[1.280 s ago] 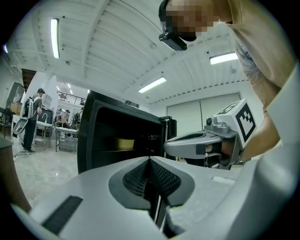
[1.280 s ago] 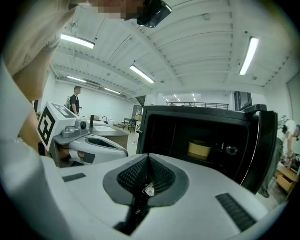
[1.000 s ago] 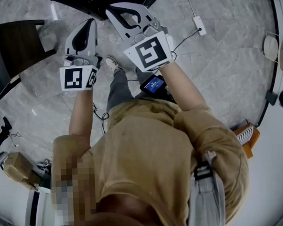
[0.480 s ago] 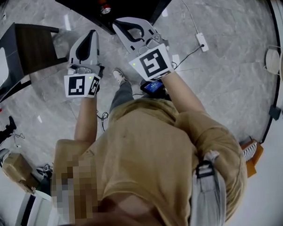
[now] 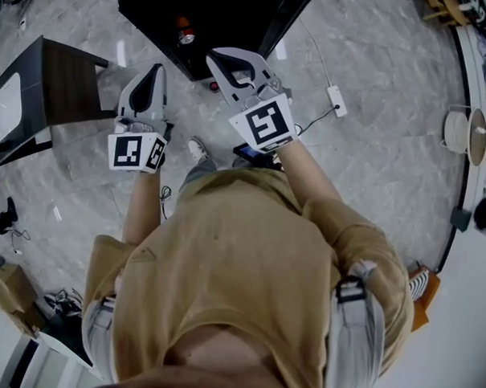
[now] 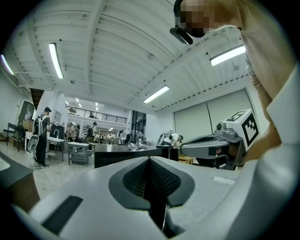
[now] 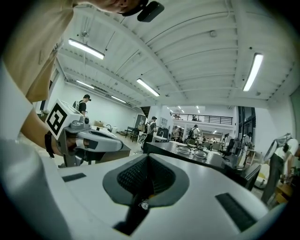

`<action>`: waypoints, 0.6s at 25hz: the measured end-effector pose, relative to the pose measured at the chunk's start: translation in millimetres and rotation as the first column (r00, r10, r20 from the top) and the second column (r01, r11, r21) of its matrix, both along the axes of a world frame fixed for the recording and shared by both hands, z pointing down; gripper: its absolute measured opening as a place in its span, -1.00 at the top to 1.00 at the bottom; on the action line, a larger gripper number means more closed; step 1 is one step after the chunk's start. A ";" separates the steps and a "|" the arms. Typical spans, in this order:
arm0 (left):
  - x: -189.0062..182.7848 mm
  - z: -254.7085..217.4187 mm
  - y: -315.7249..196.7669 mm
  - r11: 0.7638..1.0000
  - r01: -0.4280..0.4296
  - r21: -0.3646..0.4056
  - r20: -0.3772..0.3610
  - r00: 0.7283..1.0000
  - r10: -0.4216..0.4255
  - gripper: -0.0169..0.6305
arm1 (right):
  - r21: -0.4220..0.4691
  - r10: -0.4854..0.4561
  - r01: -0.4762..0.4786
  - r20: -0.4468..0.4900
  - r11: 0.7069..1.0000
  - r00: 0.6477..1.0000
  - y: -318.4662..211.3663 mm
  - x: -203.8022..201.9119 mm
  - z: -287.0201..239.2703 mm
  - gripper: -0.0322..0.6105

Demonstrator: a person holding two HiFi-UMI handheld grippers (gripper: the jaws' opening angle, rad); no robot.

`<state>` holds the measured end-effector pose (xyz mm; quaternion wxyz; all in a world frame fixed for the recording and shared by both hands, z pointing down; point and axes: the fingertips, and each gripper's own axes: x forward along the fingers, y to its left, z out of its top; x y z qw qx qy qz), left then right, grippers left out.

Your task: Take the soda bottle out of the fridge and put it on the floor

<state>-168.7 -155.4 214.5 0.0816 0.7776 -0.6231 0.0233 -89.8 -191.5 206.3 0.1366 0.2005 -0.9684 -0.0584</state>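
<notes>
Soda bottle [image 5: 185,34], seemingly, stands ahead; left gripper [image 5: 152,72] and right gripper [image 5: 224,56] clenched, empty.

We can read no words, brands or numbers anywhere; the cubes [image 5: 135,151] bear only black-and-white square patterns.

Both arms reach forward, with the grippers side by side.
The left gripper [image 5: 151,72] and right gripper [image 5: 225,57] point away from the body. Each has its jaws closed together with nothing between them. The bare left forearm [image 5: 143,203] and right forearm [image 5: 316,176] extend from tan sleeves.
</notes>
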 end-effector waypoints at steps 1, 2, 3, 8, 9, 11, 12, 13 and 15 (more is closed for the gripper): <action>1.2 -3.3 -0.8 1.000 0.004 0.004 -0.001 1.000 -0.004 0.94 | 0.003 -0.001 0.001 -0.001 1.000 1.000 -0.5 2.7 -2.7 0.90; 2.4 -7.1 -1.8 1.000 0.008 0.009 -0.002 1.000 -0.008 0.94 | 0.006 -0.002 0.002 -0.001 1.000 1.000 -1.6 5.2 -5.2 0.90; 3.4 -11.2 -3.2 1.000 0.013 0.016 -0.003 1.000 -0.013 0.94 | 0.009 -0.003 0.003 0.000 1.000 1.000 -3.4 7.3 -7.6 0.90; 4.2 -31.1 -7.3 0.997 0.039 0.060 -0.002 0.999 -0.039 0.94 | 0.029 -0.009 0.009 0.005 1.000 1.000 -12.3 12.3 -17.5 0.90; 3.9 -35.4 -7.7 0.997 0.045 0.067 -0.001 0.999 -0.045 0.94 | 0.034 -0.012 0.012 0.008 0.999 1.000 -13.8 12.7 -20.4 0.90; 3.7 -43.7 -8.8 0.995 0.057 0.078 0.002 0.998 -0.058 0.94 | 0.046 -0.023 0.022 0.019 0.999 1.000 -17.4 13.4 -28.5 0.90; 4.3 -47.2 -9.6 0.995 0.061 0.082 0.003 0.998 -0.062 0.94 | 0.053 -0.028 0.026 0.027 0.998 0.999 -19.2 14.0 -32.7 0.90; 5.8 -50.2 -10.5 0.994 0.064 0.085 0.004 0.998 -0.065 0.94 | 0.058 -0.031 0.029 0.034 0.998 0.999 -21.2 15.2 -36.3 0.90; 10.4 -53.9 -12.5 0.994 0.063 0.090 0.006 0.998 -0.064 0.94 | 0.067 -0.031 0.028 0.042 0.997 0.999 -25.7 18.6 -41.1 0.90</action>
